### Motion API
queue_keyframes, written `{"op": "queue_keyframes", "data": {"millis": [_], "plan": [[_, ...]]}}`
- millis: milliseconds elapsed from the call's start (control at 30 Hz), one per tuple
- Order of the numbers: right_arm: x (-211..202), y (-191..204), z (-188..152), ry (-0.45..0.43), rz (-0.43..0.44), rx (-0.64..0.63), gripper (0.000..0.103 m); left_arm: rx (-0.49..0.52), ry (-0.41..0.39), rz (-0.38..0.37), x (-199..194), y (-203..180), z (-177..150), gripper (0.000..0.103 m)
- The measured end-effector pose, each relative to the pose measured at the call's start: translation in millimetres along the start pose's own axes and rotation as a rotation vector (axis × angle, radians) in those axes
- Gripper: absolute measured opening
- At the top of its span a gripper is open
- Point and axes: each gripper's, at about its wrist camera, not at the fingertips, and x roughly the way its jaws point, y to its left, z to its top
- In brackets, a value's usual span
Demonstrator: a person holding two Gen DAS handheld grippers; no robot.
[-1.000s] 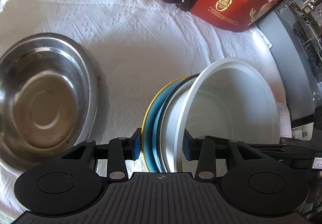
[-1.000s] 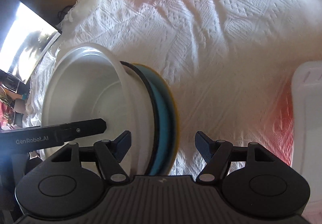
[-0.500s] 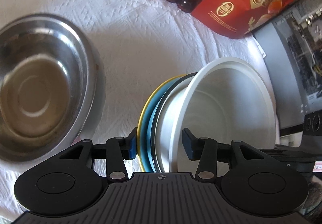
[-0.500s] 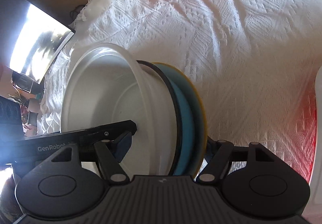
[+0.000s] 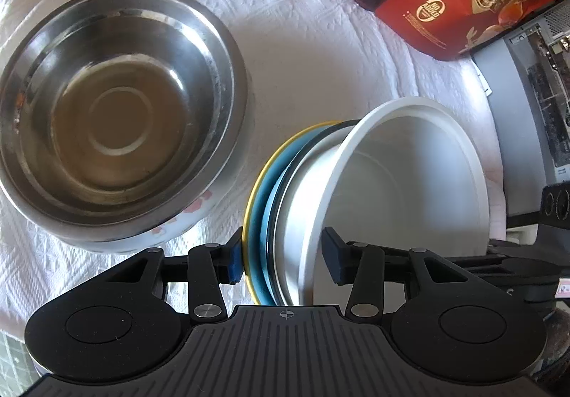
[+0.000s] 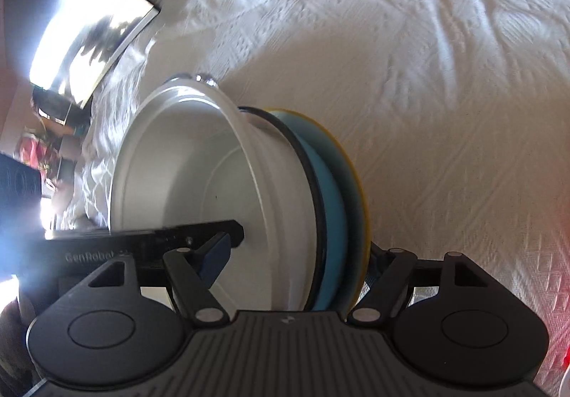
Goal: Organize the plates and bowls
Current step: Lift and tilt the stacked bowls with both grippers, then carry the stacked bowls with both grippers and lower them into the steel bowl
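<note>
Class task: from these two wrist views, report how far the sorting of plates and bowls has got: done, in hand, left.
Done: the white plastic bowl already sits nested on the blue and yellow plates.

In hand: the left gripper and right gripper both straddle that tilted stack, held above the white cloth.

Left: setting it down, perhaps in the large steel bowl, which holds no plates.

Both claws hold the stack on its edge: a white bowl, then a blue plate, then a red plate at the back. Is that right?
Not quite. The rearmost plate is yellow, not red, as the left wrist view shows. The rest holds: the left claw and right claw grip the white bowl and blue plate on edge.
</note>
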Motion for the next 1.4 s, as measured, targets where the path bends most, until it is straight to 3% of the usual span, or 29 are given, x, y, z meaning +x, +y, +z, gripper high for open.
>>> {"op": "queue_keyframes", "data": {"millis": [100, 333, 633, 1033, 1400], "plan": [[-3.2, -1.1, 2.8, -0.016, -0.020, -0.015, 0.075, 0.027, -0.003, 0.010, -2.1, -5.9, 0.0, 0.047], [-5.0, -4.2, 6.8, -0.072, -0.161, -0.046, 0.075, 0.066, -0.005, 0.017, -5.3, -17.9, 5.2, 0.049], [-3.7, -4.6, 6.8, -0.067, -0.126, -0.007, 0.075, 0.098, -0.012, 0.027, -5.4, -25.3, 12.8, 0.049], [4.5, 5.1, 3.1, -0.044, -0.128, -0.049, 0.073, 0.033, 0.007, 0.011, 1.4, -3.8, 9.8, 0.048], [2.2, -13.5, 1.6, -0.038, -0.103, 0.044, 0.074, 0.034, 0.030, -0.007, 3.4, 0.1, 11.6, 0.048]]}}
